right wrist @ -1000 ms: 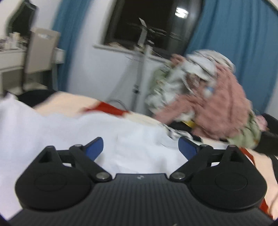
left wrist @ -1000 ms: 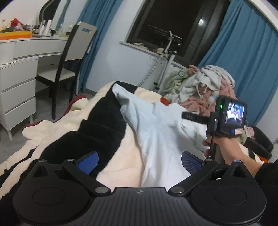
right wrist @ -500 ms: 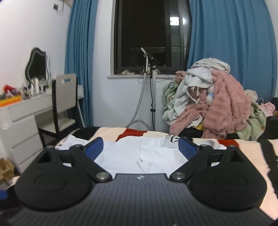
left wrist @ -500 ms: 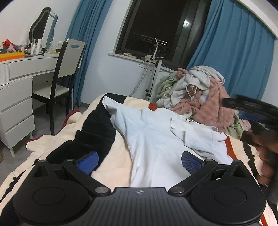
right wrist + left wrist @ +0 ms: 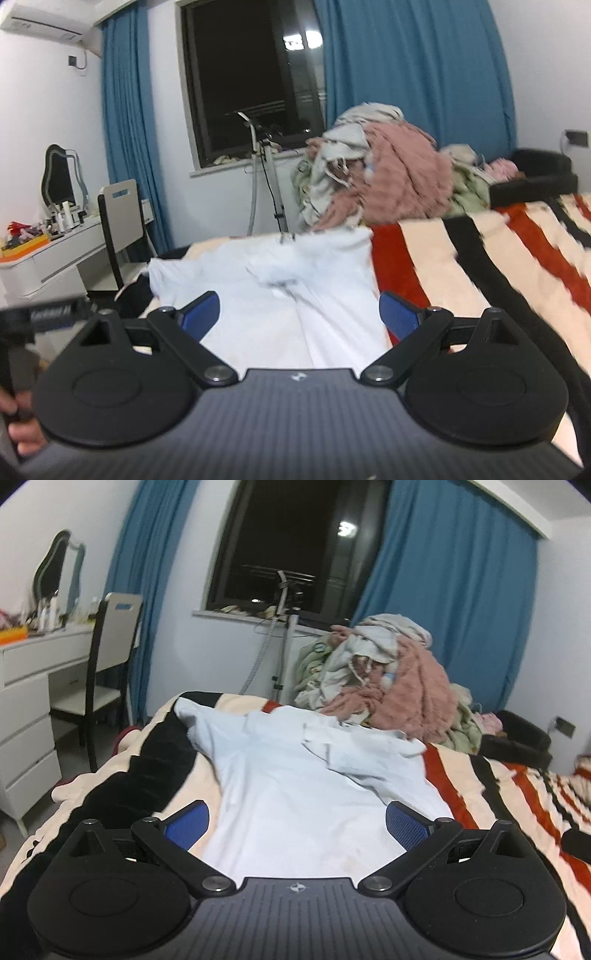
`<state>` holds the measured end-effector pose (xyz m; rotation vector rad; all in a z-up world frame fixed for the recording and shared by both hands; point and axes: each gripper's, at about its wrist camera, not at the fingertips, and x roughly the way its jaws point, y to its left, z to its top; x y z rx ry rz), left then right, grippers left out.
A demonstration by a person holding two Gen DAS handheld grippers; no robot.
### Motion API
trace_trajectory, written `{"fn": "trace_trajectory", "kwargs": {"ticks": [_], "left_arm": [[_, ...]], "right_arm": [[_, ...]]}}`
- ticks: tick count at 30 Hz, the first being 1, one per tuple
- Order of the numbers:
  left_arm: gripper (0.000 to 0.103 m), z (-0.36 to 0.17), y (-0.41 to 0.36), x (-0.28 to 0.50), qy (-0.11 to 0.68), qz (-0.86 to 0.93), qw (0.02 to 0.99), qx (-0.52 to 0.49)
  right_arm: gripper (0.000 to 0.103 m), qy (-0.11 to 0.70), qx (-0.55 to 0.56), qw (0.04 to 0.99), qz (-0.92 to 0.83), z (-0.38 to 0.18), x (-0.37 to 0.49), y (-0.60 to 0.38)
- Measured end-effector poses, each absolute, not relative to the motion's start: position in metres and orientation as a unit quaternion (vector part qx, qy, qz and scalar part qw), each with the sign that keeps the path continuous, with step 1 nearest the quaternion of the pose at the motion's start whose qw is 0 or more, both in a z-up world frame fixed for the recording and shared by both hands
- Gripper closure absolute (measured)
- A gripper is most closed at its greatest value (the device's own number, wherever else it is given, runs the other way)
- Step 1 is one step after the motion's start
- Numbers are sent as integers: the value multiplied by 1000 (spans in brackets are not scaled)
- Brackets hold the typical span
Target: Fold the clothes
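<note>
Spread flat across the striped blanket (image 5: 491, 786) toward the bed's left edge: white shirt (image 5: 295, 786) (one sleeve folded over the chest). Heaped past the far edge: unfolded clothes pile (image 5: 399, 686). Above the shirt's near hem, left gripper (image 5: 297, 821) and right gripper (image 5: 299, 314), jaws wide apart, grasping nothing.
</note>
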<state>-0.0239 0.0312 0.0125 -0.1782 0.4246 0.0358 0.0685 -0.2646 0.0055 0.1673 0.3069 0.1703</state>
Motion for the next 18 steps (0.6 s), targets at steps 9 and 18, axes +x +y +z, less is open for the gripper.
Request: {"fn": "trace_trajectory", "kwargs": {"ticks": [9, 18], "left_arm": [[1, -5, -2, -34, 232, -8, 972, -43], [1, -22, -21, -28, 258, -21, 966, -10]], "right_arm": [[8, 162, 89, 980, 68, -7, 54, -275], [8, 167, 110, 978, 58, -6, 52, -288]]}}
